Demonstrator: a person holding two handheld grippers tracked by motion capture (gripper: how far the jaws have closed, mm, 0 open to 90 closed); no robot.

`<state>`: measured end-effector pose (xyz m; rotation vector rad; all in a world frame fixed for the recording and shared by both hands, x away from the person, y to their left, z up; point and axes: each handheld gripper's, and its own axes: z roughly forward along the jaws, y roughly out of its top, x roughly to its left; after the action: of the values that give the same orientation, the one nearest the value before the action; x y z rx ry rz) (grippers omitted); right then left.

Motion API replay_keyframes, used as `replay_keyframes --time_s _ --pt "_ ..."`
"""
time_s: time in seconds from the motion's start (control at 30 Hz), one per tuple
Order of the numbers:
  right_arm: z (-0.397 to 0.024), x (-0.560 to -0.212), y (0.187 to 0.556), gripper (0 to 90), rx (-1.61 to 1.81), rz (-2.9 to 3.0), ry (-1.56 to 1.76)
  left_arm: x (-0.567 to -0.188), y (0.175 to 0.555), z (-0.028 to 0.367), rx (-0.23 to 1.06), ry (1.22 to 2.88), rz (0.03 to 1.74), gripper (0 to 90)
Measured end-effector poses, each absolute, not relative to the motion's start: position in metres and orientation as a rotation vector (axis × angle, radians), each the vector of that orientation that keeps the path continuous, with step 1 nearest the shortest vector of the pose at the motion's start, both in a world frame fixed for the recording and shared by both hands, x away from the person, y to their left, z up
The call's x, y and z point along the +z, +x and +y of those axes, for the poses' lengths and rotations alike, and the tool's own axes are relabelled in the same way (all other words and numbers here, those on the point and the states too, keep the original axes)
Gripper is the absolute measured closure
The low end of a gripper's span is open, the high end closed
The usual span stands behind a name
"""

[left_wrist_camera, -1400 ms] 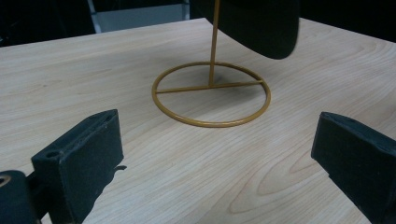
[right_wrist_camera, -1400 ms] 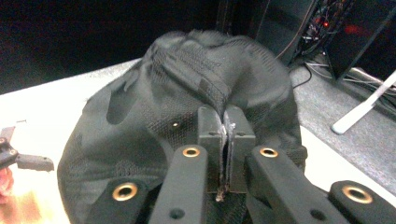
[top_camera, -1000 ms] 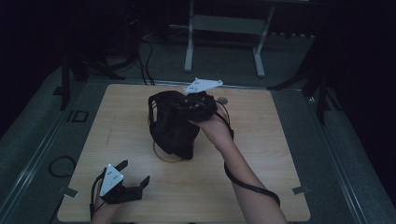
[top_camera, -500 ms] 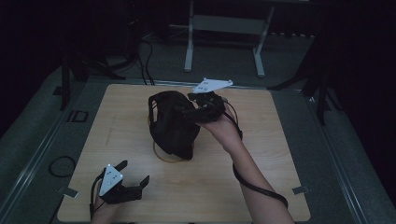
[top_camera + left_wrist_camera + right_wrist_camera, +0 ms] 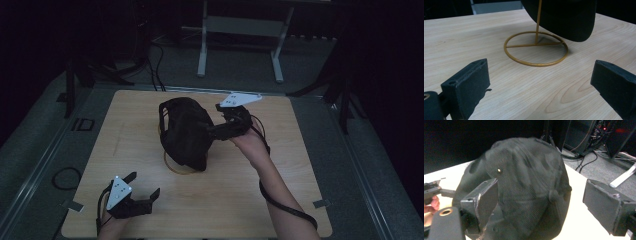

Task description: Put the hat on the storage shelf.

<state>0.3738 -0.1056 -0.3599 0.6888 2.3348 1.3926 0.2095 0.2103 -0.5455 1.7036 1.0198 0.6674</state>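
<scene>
Black cap (image 5: 184,131) sitting on a gold wire stand (image 5: 176,167) mid-counter, with the right gripper (image 5: 212,134) released beside it.

The cap is hanging over the stand's thin upright, its lower edge reaching down close to the round base ring (image 5: 535,48), which is resting flat on the wooden counter (image 5: 300,150). The right gripper is pointing at the cap from the cap's right side; its jaws have just been opening and are now standing wide, one on each side of the mesh crown (image 5: 524,182), with no pad pressing on the fabric. The left gripper (image 5: 141,191) is sitting low near the counter's front left corner, well apart from the cap, its jaws spread wide and holding nothing, aimed toward the stand's ring.
</scene>
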Motion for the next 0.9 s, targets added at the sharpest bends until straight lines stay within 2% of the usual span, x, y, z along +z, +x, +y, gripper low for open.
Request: replay_keyframes --time_s 0.9 --pt "-0.153 -0.424 0.359 13.0 1.352 2.353 0.766 -0.547 0.209 0.209 0.658 1.704 1.014 2.7"
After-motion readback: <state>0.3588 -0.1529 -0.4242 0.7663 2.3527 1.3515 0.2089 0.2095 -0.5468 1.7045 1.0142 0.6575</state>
